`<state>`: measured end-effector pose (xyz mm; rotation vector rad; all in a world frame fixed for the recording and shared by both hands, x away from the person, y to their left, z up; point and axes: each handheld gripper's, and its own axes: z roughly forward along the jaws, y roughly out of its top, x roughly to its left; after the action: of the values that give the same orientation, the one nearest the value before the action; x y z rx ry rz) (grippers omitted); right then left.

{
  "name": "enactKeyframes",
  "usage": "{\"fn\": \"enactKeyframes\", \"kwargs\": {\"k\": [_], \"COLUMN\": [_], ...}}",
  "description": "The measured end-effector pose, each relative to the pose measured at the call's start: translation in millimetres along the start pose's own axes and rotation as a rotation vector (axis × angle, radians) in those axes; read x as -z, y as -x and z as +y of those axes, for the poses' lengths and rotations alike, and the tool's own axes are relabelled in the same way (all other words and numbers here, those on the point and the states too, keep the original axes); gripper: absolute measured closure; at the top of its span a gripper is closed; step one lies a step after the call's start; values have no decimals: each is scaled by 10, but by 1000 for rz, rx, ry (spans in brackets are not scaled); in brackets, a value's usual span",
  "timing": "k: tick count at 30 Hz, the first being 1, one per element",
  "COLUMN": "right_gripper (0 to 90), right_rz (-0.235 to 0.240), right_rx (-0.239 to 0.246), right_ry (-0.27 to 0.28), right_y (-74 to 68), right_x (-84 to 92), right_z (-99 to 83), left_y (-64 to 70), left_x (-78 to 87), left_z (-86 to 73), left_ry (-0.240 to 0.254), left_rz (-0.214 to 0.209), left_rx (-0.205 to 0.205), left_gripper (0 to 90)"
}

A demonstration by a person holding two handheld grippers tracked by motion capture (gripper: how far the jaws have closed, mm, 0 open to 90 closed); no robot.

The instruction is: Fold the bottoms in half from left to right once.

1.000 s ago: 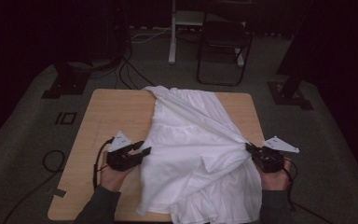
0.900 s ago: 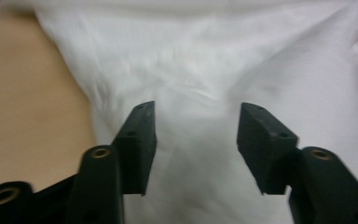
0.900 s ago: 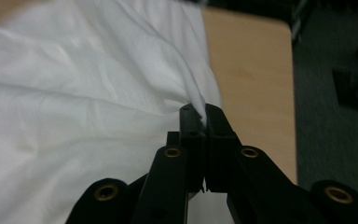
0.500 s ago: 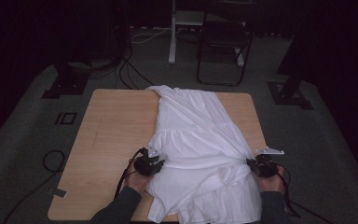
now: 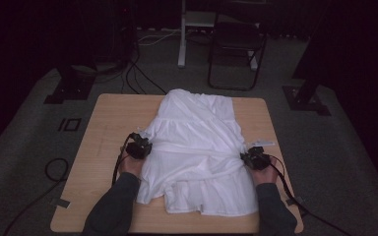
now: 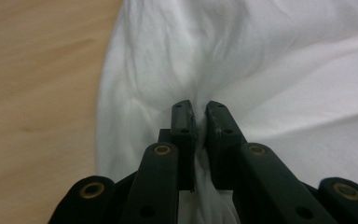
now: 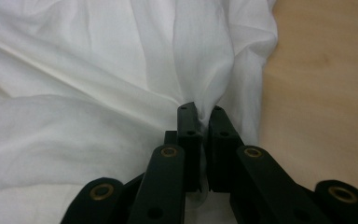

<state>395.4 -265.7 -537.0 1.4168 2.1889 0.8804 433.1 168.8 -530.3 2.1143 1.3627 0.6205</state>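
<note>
White dress [image 5: 199, 152] lies spread on the counter [image 5: 103, 128]. Left gripper [image 5: 139, 146] pinches the dress's left edge, jaws having just closed on the cloth. Right gripper [image 5: 256, 158] is clamped on its right edge.

A: White garment [image 5: 197, 147]: thin woven cloth, matt, soft creases, slightly sheer where it bunches.

B: Table [image 5: 108, 123]: light wood-look top, smooth, low satin sheen, faint grain.

A: Left gripper [image 6: 199, 116] and right gripper [image 7: 204, 116]: black matt plastic, brass-coloured metal rivets, dull shine.

B: Floor [image 5: 24, 162]: grey carpet, rough and matt.
</note>
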Motion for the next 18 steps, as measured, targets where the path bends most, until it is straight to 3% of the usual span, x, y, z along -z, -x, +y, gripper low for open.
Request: {"fn": "enactKeyframes", "kwargs": {"k": [1, 2, 5, 8, 10, 12, 15, 16, 18], "right_gripper": [848, 845, 844, 802, 639, 553, 498, 498, 479], "right_rz": [-7, -14, -48, -69, -103, -108, -86, -86, -29], "right_rx": [9, 11, 10, -8, -13, -24, -11, -11, 31], "right_ry": [3, 3, 8, -1, -19, 13, 87, 87, 132], "right_y": [-3, -3, 12, 28, 12, -38, -195, -195, -408], "right_x": [-55, -104, -225, -289, -278, -191, 15, 15, 175], "right_z": [56, 109, 235, 318, 356, 374, 421, 421, 449], "left_y": [0, -68, -126, -157, -170, -188, -198, -198, -180], "left_x": [0, -57, -109, -73, 43, 210, 466, 466, 672], "left_z": [0, 58, 96, 66, 28, -30, -145, -145, -284], "left_ry": [0, -3, 5, 27, 62, 106, 146, 146, 176], "left_rz": [0, 11, 9, -7, -15, -22, -36, -36, -47], "left_rx": [0, 30, 69, 75, 72, 77, 77, 77, 65], "left_gripper": [823, 818, 782, 655, 576, 533, 494, 486, 472]}}
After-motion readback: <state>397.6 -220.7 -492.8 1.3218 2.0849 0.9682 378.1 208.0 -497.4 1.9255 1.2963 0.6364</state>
